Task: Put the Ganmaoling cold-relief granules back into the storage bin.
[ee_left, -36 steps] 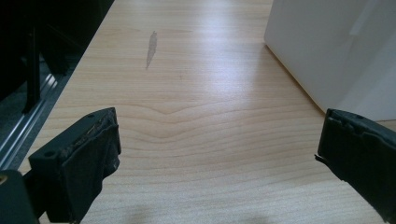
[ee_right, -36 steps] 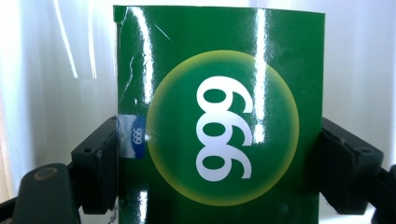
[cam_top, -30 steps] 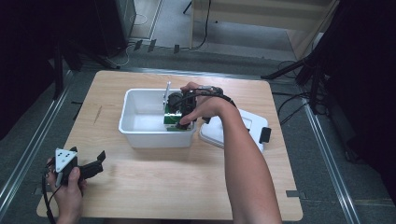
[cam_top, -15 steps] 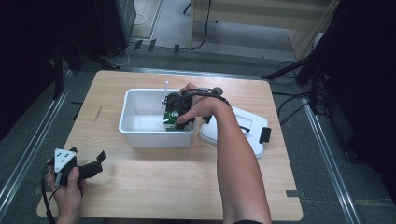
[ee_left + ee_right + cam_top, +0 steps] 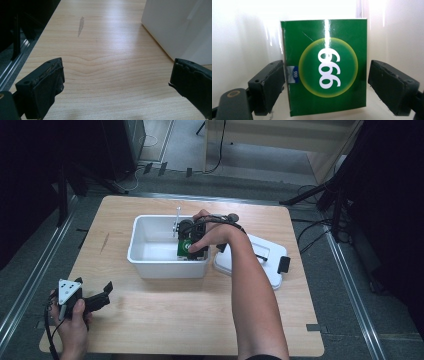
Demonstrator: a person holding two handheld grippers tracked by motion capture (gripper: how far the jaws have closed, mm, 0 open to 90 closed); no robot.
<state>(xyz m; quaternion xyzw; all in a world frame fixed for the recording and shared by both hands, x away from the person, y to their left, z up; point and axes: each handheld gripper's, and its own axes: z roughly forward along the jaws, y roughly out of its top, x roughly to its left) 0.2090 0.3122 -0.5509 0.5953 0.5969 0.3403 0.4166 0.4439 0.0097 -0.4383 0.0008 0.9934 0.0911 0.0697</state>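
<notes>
A green box [image 5: 312, 45] with a white "999" in a yellow ring stands upright on the floor of the white bin [image 5: 150, 218]. In the high view the green box [image 5: 184, 245] sits at the bin's near right corner, under the person's right hand. My right gripper [image 5: 327, 71] reaches down into the bin and straddles the box. The left pad sits against the box's edge, and a thin gap shows at the right pad. My left gripper [image 5: 102, 295] rests low at the table's near left corner, its jaws wide apart over bare wood [image 5: 117, 67].
The bin's white lid [image 5: 265, 257] with black clips lies on the table just right of the bin. The bin's wall [image 5: 175, 27] stands ahead and to the right of the left gripper. A dark streak [image 5: 80, 23] marks the wood. Cables and stands surround the table.
The right hand has shifted very slightly inside the bin, with the green box staying under it. The left hand has not moved.
</notes>
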